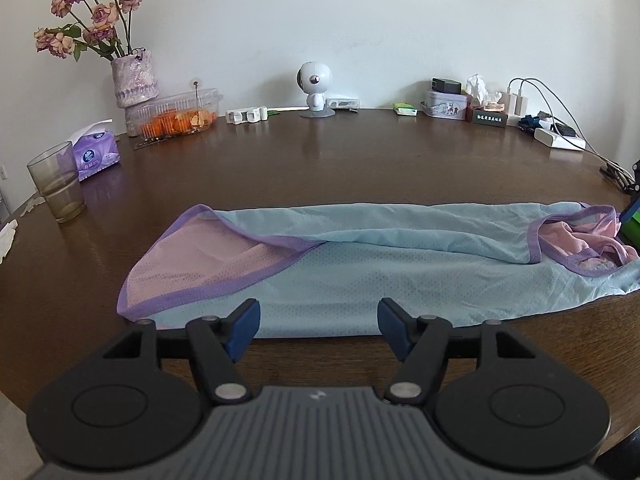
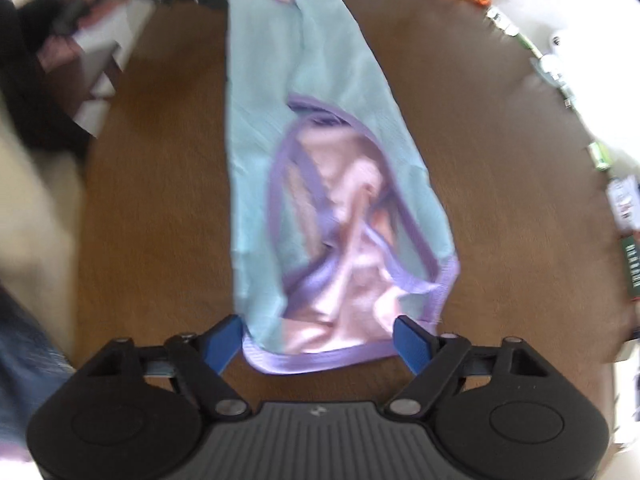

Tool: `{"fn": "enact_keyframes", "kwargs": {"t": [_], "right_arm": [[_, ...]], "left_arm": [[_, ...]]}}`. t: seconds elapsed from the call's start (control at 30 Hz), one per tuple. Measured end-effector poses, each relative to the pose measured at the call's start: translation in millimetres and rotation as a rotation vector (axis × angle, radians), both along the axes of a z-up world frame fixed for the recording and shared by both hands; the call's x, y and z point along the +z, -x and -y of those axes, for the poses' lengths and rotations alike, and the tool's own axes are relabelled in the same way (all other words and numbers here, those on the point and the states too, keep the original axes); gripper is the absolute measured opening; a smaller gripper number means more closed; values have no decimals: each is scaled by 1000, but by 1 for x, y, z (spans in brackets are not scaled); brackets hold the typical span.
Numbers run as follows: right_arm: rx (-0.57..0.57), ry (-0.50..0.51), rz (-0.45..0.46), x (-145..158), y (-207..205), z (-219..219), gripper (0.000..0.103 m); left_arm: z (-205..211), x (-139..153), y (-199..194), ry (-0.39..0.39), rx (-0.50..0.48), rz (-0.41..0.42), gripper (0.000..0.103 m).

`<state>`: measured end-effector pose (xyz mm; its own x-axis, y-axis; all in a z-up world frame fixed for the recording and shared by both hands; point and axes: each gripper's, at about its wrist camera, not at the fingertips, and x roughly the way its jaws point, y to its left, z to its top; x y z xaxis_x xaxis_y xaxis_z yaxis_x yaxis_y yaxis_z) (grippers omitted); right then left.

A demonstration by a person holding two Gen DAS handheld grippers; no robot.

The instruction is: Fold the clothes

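A light blue mesh garment [image 1: 360, 276] with purple trim and pink lining lies folded lengthwise in a long strip on the brown table [image 1: 320, 168]. My left gripper [image 1: 319, 326] is open and empty at the strip's near long edge, near its middle. In the right wrist view the same garment [image 2: 320, 120] runs away from me, its pink-lined purple-trimmed end nearest. My right gripper [image 2: 319, 344] is open, its blue pads on either side of that near end, holding nothing. The right view is blurred.
At the table's back stand a vase of dried roses [image 1: 134, 76], a clear box of oranges [image 1: 180, 114], a tissue pack [image 1: 96, 156], a glass [image 1: 58, 180], a white robot figure [image 1: 316, 88], tins and chargers with cables [image 1: 520, 104].
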<state>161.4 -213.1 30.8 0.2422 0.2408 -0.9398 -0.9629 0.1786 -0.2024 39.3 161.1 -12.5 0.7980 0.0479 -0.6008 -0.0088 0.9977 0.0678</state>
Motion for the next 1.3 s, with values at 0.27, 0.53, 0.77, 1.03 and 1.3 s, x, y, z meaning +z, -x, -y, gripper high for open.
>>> {"fn": "enact_keyframes", "kwargs": {"t": [0.27,0.53,0.77,1.03,1.3], "right_arm": [[44,0,52,-5,-18,-1,80],[-51,-96,-216,1,-60,7,8],[19,-87,-148,38,-41,-10,8],[281,-68,-57,65,-27,-132,8],[356,-93,-88,35,-29,-212,41]], "left_arm": [[8,-4,-2,-20,-40,-13,68],[6,-4,-5,-37,-41,-6,71],[-23,4,-3,-34,26,38,71],[-54,15,19,21,74,94,72],[-79,12,46,59,151,69,73]]}}
